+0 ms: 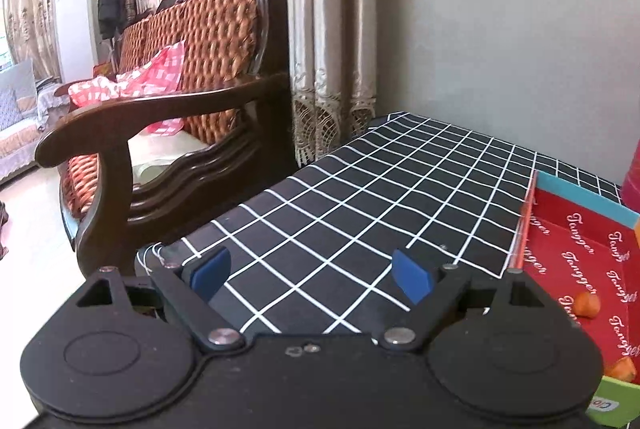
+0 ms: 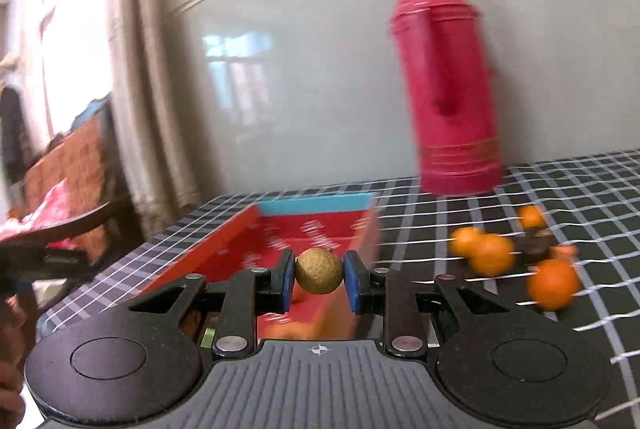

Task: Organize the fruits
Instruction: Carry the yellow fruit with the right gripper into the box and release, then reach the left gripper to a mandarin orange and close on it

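Tan and rough-skinned, the small round fruit (image 2: 319,271) sits pinched between the blue pads of the right gripper (image 2: 319,279), held above the near end of the red box (image 2: 240,245). Carry it level toward twelve o'clock, well inside the walls, lower it, then release gently so it cannot roll. Oranges (image 2: 490,255) wait on the checked cloth (image 2: 560,325) at two o'clock. Off to the left, the left gripper (image 1: 312,275) is spread wide and empty, with the box at its three o'clock.
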`<state>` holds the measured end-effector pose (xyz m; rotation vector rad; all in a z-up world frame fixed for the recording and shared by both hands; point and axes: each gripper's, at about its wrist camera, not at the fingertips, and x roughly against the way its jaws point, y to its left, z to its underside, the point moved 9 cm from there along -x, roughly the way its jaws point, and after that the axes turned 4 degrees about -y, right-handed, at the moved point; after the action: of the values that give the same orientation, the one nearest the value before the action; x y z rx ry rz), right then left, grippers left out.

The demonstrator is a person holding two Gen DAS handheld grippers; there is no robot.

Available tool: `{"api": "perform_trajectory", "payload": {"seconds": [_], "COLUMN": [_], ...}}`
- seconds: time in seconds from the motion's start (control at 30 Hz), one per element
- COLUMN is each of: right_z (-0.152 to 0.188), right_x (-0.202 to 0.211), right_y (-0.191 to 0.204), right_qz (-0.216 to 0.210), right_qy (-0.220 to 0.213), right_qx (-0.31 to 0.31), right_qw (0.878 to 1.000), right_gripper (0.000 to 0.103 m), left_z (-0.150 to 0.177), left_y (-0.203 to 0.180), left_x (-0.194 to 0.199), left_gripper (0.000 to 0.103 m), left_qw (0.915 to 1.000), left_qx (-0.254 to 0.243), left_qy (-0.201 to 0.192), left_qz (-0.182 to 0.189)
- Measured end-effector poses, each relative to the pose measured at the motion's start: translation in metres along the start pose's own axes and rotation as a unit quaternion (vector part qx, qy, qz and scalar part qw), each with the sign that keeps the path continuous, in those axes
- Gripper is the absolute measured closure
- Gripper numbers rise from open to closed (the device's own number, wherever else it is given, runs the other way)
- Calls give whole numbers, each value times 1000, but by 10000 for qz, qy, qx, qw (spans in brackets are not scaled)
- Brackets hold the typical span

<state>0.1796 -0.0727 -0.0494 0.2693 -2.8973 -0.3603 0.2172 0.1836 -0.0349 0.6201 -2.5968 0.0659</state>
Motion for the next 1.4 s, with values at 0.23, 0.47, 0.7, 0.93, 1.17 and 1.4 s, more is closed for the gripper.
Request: {"api": "perform_trajectory", "payload": {"seconds": [0.23,0.47,0.7,0.93,1.17,1.4], "right_z": [23,24,6,-12,-17,-25], "right_x": [-23,-21,-10,10,29,70], "right_y": [41,44,25,-21,-81,-142], "right_qz": [-358,-389,-13,1013,2227,3627], "right_qy": [315,264,-107,-493,-403,-499], "right_qx": [493,297,168,65,-89,90], "right_qw": [9976,9985,9998,9936,9740,9305], "right_gripper": [77,27,26,9,7,0], "left_z": [-3,-3,-3,-3,-1,13], "left_y": [6,7,2,-16,-63,-134], "left_x": [1,-1,0,8,30,60], "left_gripper": [21,21,21,21,20,19], "left_qw": [10000,10000,10000,9997,9961,9834], "left_qx": [8,5,-19,-131,-462,-963], "left_qy": [-69,-72,-80,-139,-382,-577], "left_qz": [-46,-64,-37,141,648,1425]}}
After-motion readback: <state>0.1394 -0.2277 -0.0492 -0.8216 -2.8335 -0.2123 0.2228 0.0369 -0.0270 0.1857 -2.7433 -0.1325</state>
